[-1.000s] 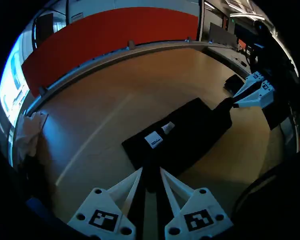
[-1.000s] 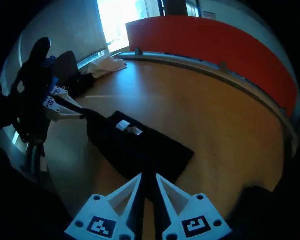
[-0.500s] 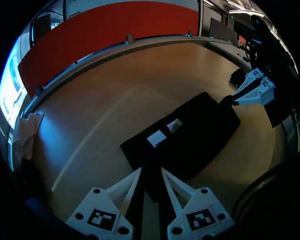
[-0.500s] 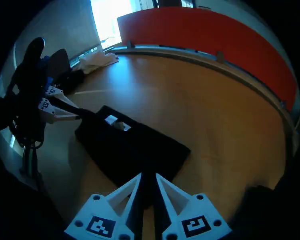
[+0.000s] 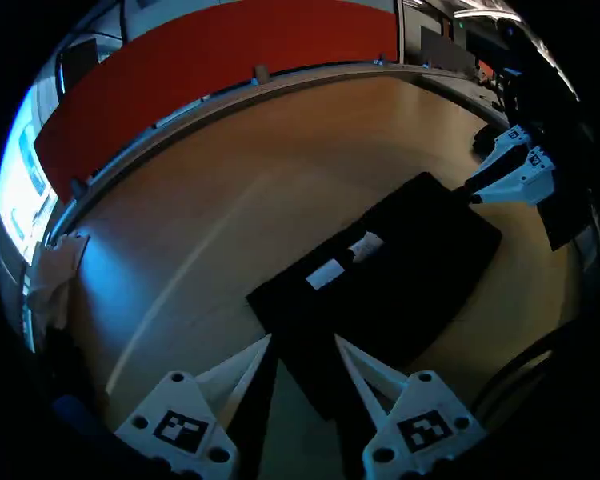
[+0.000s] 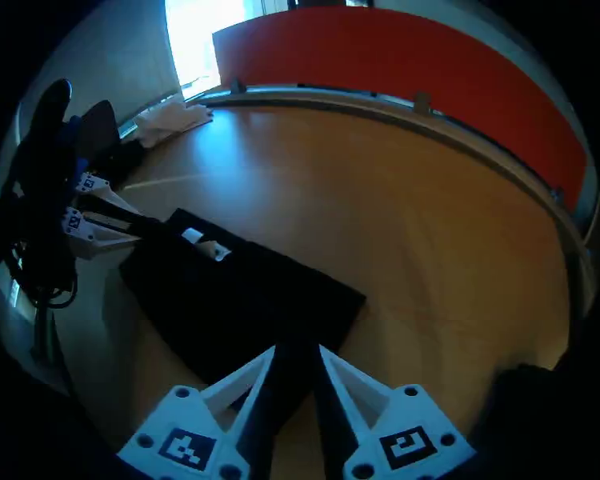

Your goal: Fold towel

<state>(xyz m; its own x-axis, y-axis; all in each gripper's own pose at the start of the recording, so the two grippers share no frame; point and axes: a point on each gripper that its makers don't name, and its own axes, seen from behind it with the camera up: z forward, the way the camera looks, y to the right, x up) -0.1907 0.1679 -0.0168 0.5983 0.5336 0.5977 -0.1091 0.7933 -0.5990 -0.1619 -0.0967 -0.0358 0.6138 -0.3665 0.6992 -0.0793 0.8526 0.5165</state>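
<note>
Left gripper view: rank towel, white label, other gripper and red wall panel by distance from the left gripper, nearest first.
1. towel, its near corner lying between the left gripper fingers.
2. white label, mid-towel, just ahead.
3. right gripper, at the towel's far right corner.
4. red wall panel, at the back, farthest.
</note>
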